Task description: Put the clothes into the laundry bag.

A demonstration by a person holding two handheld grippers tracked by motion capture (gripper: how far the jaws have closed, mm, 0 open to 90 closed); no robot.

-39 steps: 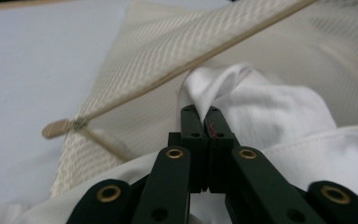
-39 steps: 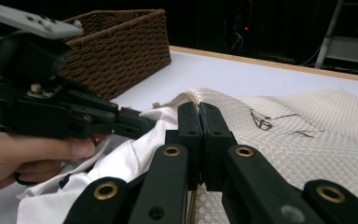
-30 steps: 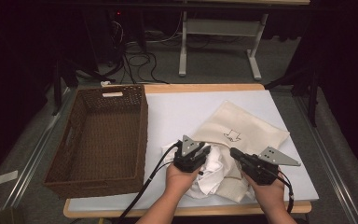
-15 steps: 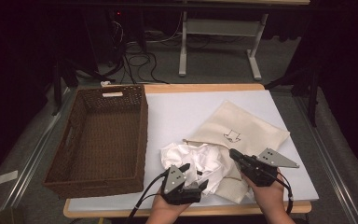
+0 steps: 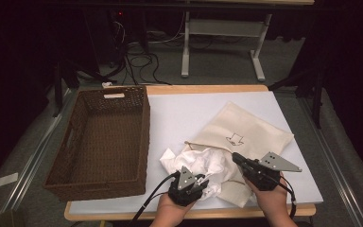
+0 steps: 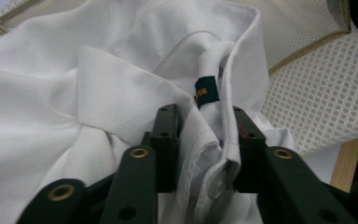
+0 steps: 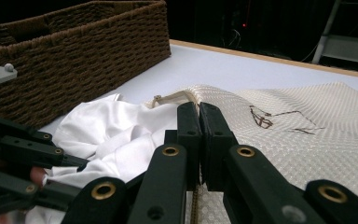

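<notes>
White crumpled cotton shirt lies at the near edge of the pale grey tabletop, spilling out of the mouth of a cream mesh-weave drawstring bag that lies flat to its right. A dark arrow-like mark is printed on the bag's upper face.

Left hand-held gripper: low over the near side of the shirt. In the left gripper view its jaws have just been closing, with a folded seam of the shirt between them, collar side; the pads press the cloth from both sides. A small dark label with orange print sits just beyond the jaw tips.

Right hand-held gripper: rests at the bag's near left edge, beside the shirt. In the right gripper view its jaws stand together, pinching the bag's rim at the opening; the fabric edge runs down between the pads.

Dark brown woven wicker basket, rectangular, sits on the left of the tabletop, well apart from both grippers, just left of the shirt.
</notes>
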